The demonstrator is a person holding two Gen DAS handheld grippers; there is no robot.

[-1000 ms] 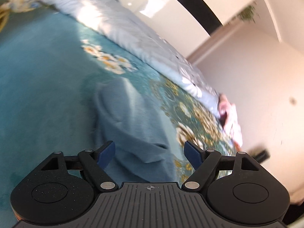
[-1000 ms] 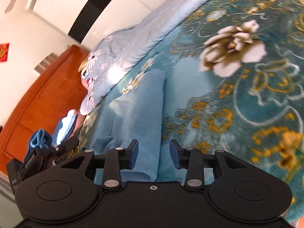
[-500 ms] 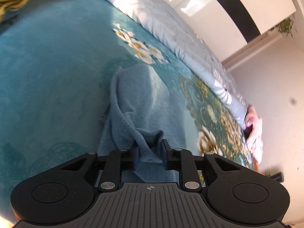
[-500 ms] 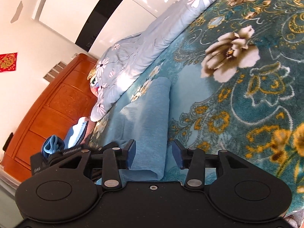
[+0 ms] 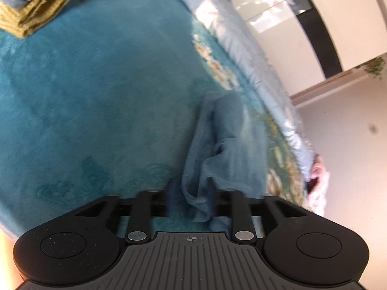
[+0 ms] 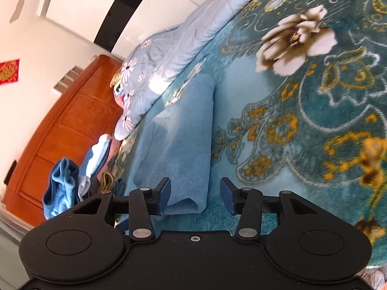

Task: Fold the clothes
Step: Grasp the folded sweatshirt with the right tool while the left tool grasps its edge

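A blue towel-like garment (image 5: pixel 229 145) lies folded lengthwise on the teal floral bedspread (image 5: pixel 96 96). My left gripper (image 5: pixel 191 198) is shut on the garment's near corner, which bunches up between the fingers. In the right wrist view the same garment (image 6: pixel 183 140) runs away from me as a long strip. My right gripper (image 6: pixel 194 198) is open, its fingers on either side of the garment's near end, not touching it.
A folded mustard knit (image 5: pixel 36 7) lies at the far left of the bed. A pale floral quilt (image 6: pixel 183 41) runs along the far edge. A pile of blue clothes (image 6: pixel 63 183) sits by the wooden headboard (image 6: pixel 67 125).
My left gripper went from wide open to shut on the garment's corner and has pulled it, so the cloth bunches and lifts. My right gripper has opened a little wider.
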